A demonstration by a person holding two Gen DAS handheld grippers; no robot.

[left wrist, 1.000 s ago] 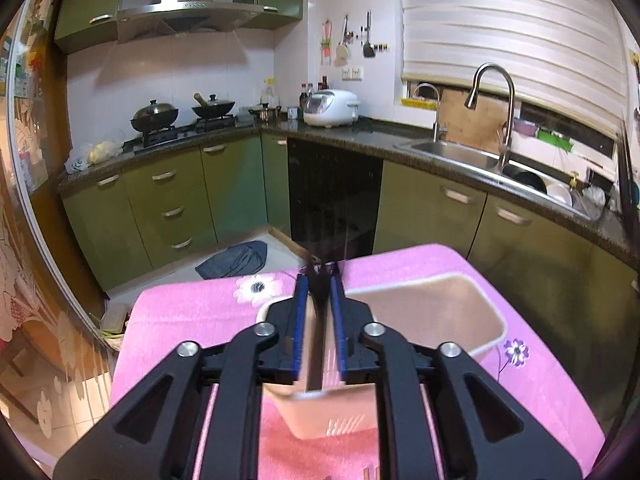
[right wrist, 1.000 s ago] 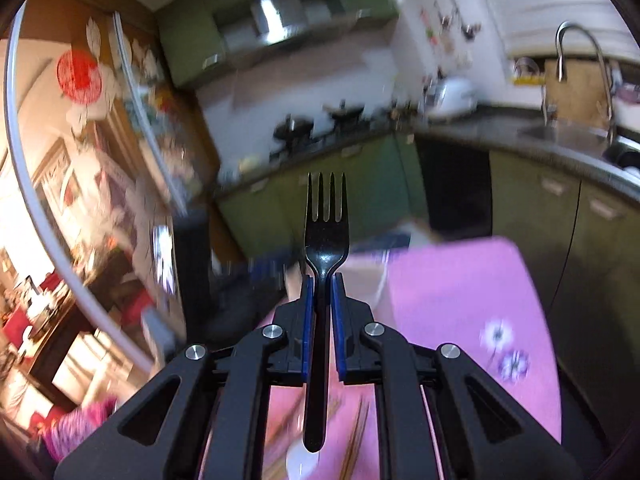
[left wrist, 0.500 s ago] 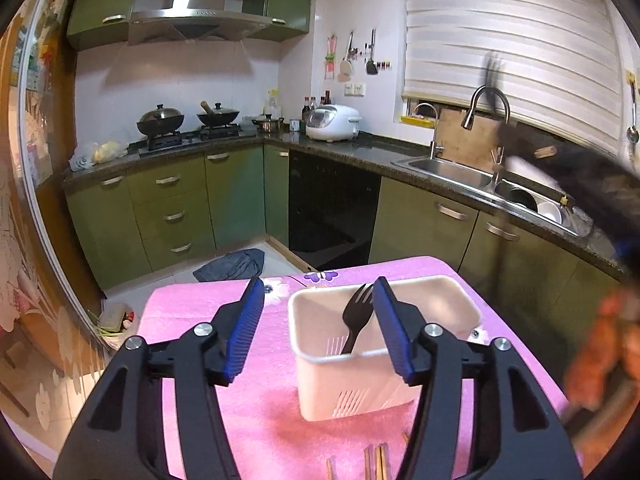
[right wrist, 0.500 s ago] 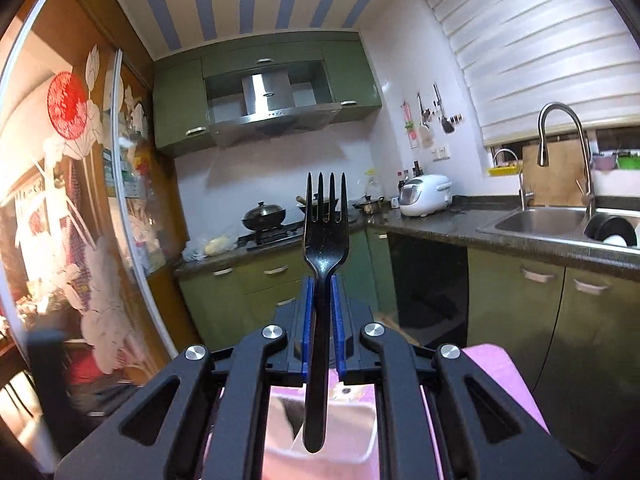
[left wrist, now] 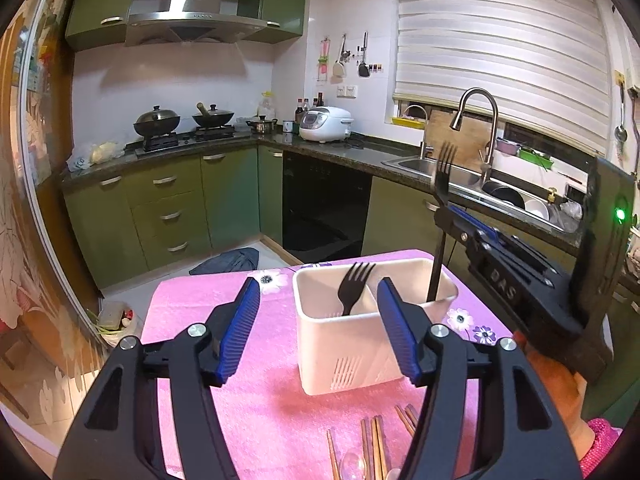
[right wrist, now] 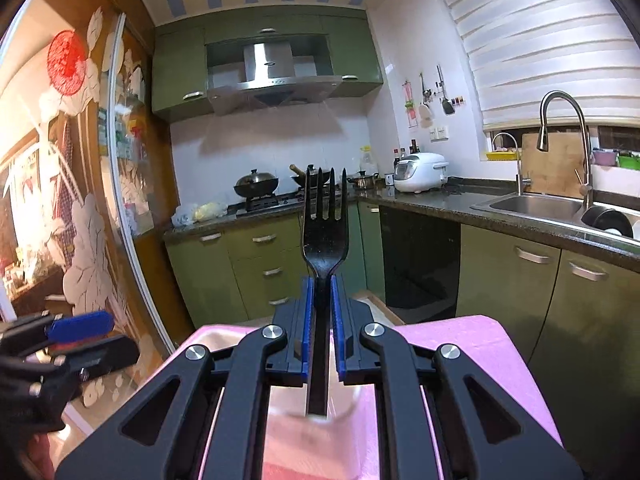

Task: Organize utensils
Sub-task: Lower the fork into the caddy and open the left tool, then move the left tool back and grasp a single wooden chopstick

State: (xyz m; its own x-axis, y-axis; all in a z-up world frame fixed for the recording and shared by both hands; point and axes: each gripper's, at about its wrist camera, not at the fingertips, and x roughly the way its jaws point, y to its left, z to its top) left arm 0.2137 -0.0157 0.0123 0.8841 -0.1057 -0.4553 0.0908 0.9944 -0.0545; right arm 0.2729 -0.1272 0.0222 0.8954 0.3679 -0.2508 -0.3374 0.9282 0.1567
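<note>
The left gripper (left wrist: 318,326) stands with its jaws spread wide and holds nothing. One second earlier these jaws were closed on a utensil handle over the caddy; half a second earlier they had already opened. The released black fork (left wrist: 354,286) now stands in the left compartment of the white utensil caddy (left wrist: 352,354), tines up, leaning against the divider. The left gripper has since drawn back, so the caddy sits between its fingertips but apart from them.

The right gripper (right wrist: 320,322) has its jaws clamped on the neck of a second black fork (right wrist: 324,240), tines up and handle pointing down. In the left wrist view this second fork (left wrist: 440,216) hangs upright with its handle tip entering the right compartment of the caddy. One second ago the right gripper was swinging in with a blurred view; it is now steady above the caddy.

Judgement: one fork is stowed and the second is at the point of insertion. The next step is likely to lower it further and open the right jaws.

Wooden chopsticks (left wrist: 374,444) and a clear spoon (left wrist: 352,462) lie on the pink tabletop (left wrist: 256,400) in front of the caddy, not yet sorted.
</note>
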